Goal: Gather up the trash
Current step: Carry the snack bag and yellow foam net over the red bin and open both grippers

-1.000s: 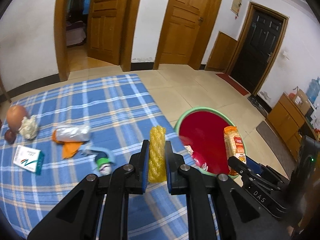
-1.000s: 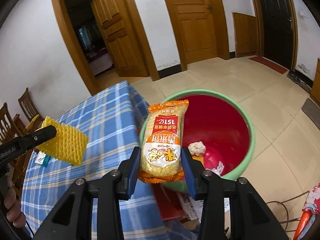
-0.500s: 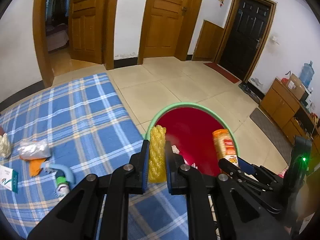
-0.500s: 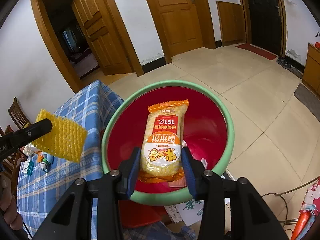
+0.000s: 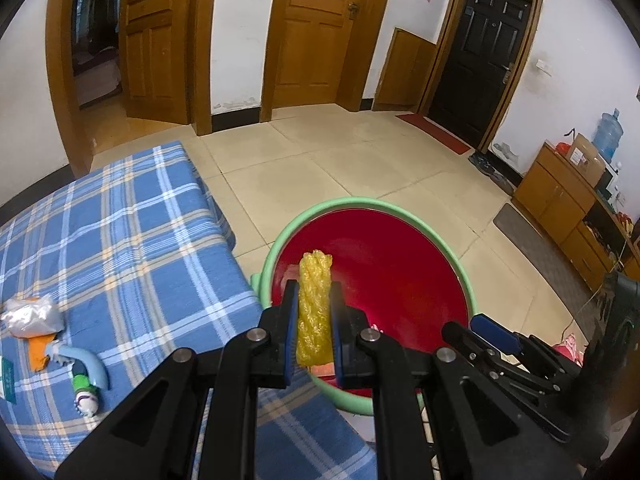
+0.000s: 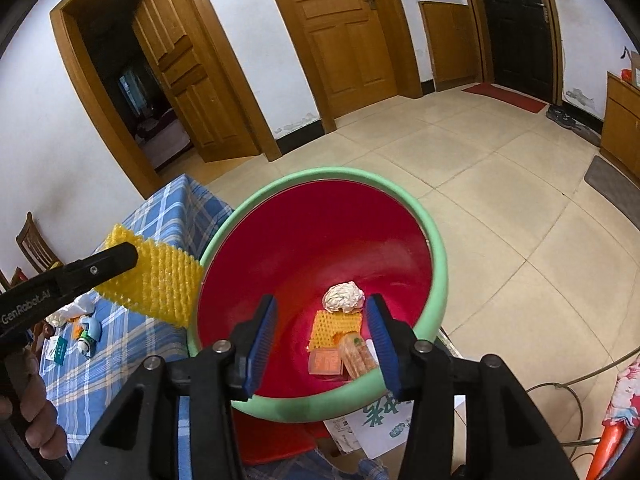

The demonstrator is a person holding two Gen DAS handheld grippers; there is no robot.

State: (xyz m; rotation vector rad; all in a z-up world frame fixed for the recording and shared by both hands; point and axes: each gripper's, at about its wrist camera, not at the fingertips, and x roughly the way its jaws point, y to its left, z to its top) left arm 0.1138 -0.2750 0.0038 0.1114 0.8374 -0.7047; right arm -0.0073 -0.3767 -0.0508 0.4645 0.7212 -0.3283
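Snack packet (image 6: 357, 356) lies in the red basin (image 6: 438, 264), my right gripper (image 6: 322, 340) jaws just opening, empty. Left gripper (image 5: 314, 334) clamps yellow foam net (image 5: 315, 312) over the rim; next, I'd release it.

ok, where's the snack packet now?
Right wrist view: snack packet lies in the red basin, near side, beside an orange card, below the open right gripper.

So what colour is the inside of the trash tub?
Red inside, with a light green rim: the tub shows best in the right wrist view.
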